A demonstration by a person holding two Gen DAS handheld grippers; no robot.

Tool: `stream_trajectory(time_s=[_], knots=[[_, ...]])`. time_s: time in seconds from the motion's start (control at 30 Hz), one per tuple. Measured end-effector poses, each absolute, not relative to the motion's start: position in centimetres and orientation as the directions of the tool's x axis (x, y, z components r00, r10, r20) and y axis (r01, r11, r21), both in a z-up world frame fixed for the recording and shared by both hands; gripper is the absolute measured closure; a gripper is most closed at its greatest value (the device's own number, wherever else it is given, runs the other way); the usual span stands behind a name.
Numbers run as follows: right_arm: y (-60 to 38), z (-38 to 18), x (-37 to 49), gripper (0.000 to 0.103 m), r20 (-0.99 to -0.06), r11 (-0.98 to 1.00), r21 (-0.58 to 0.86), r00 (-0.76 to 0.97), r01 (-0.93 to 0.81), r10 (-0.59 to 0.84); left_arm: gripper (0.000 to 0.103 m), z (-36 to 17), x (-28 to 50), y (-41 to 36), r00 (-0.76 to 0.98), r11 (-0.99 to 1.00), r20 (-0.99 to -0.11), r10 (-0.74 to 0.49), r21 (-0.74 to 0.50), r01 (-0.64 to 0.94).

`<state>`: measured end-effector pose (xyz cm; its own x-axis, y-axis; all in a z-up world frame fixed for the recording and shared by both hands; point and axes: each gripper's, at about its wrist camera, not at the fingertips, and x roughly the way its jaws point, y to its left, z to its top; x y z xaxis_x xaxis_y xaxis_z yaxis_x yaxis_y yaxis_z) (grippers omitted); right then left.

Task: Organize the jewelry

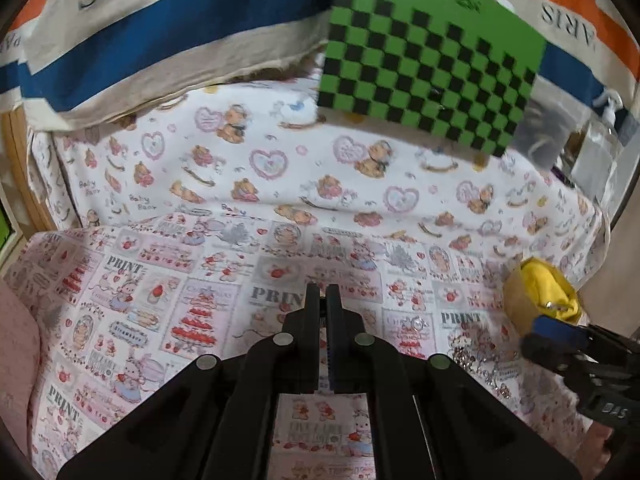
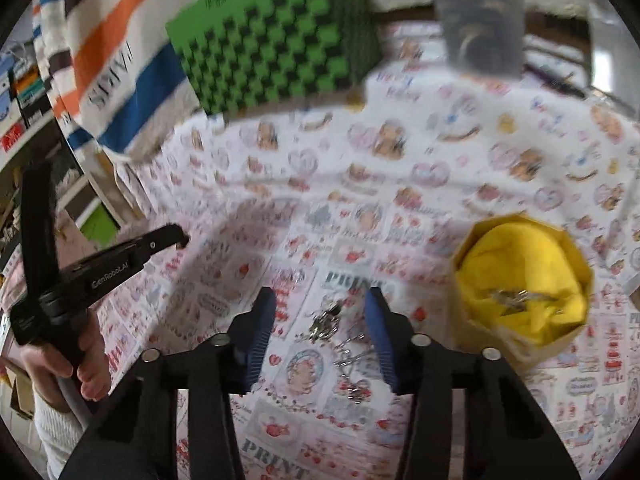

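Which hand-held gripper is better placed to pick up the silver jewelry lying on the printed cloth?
Right. The right hand-held gripper is open directly over the pile of silver jewelry, beside the yellow-lined paper cup. The left hand-held gripper is shut, over bare printed cloth.

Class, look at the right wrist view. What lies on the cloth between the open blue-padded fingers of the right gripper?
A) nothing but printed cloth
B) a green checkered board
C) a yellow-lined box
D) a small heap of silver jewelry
D: a small heap of silver jewelry lies on the printed cloth between the spread fingers of the right gripper; the yellow-lined box sits off to its right.
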<state>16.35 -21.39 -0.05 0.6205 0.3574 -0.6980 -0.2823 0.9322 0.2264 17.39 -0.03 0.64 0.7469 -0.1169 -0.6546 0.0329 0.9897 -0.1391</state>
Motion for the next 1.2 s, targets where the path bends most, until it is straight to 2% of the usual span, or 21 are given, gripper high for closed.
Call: stream_trajectory(time_s=[0.07, 0.13, 0.27, 0.53, 0.63, 0.67, 0.93, 1.2], knots=[[-20.6, -0.9, 17.1, 0.065, -0.729, 0.939, 0.214, 0.596, -0.270, 0.338, 0.101, 0.6, 17.3, -0.3, 0.744, 0.988, -0.655, -0.130, -0.144, 0.046], [-19.9, -1.7, 18.1, 0.069, -0.770, 0.949, 0.194, 0.561, -0.247, 0.303, 0.101, 0.5, 17.4, -0.3, 0.740, 0.986, -0.657, -0.146, -0.159, 0.053], [-19.4, -2.7, 19.4, 0.077, -0.795, 0.954, 0.205, 0.531, -0.217, 0.292, 0.101, 0.0, 17.8, 0.4, 0.733, 0.987, -0.668, -0.126, -0.161, 0.022], [-18.6, -4.4, 21.1, 0.084, -0.830, 0.964, 0.178, 0.497, -0.197, 0.254, 0.101, -0.5, 18.1, 1.1, 0.726, 0.985, -0.678, -0.117, -0.170, 0.000], [-18.6, -4.9, 21.4, 0.091, -0.825, 0.964, 0.181, 0.504, -0.193, 0.256, 0.101, -0.5, 18.1, 0.9, 0.725, 0.987, -0.680, -0.114, -0.161, 0.003], [-18.8, -4.9, 21.2, 0.098, -0.812, 0.960, 0.202, 0.514, -0.196, 0.276, 0.101, -0.5, 18.1, 0.8, 0.726, 0.987, -0.678, -0.112, -0.159, 0.004], [-20.8, -2.6, 19.5, 0.098, -0.752, 0.944, 0.252, 0.572, -0.211, 0.328, 0.101, -0.1, 17.9, 1.1, 0.740, 0.986, -0.663, -0.116, -0.167, 0.005], [-24.1, 1.9, 16.1, 0.098, -0.668, 0.943, 0.240, 0.666, -0.230, 0.333, 0.101, 0.5, 17.4, 1.0, 0.759, 0.987, -0.642, -0.107, -0.161, 0.003]])
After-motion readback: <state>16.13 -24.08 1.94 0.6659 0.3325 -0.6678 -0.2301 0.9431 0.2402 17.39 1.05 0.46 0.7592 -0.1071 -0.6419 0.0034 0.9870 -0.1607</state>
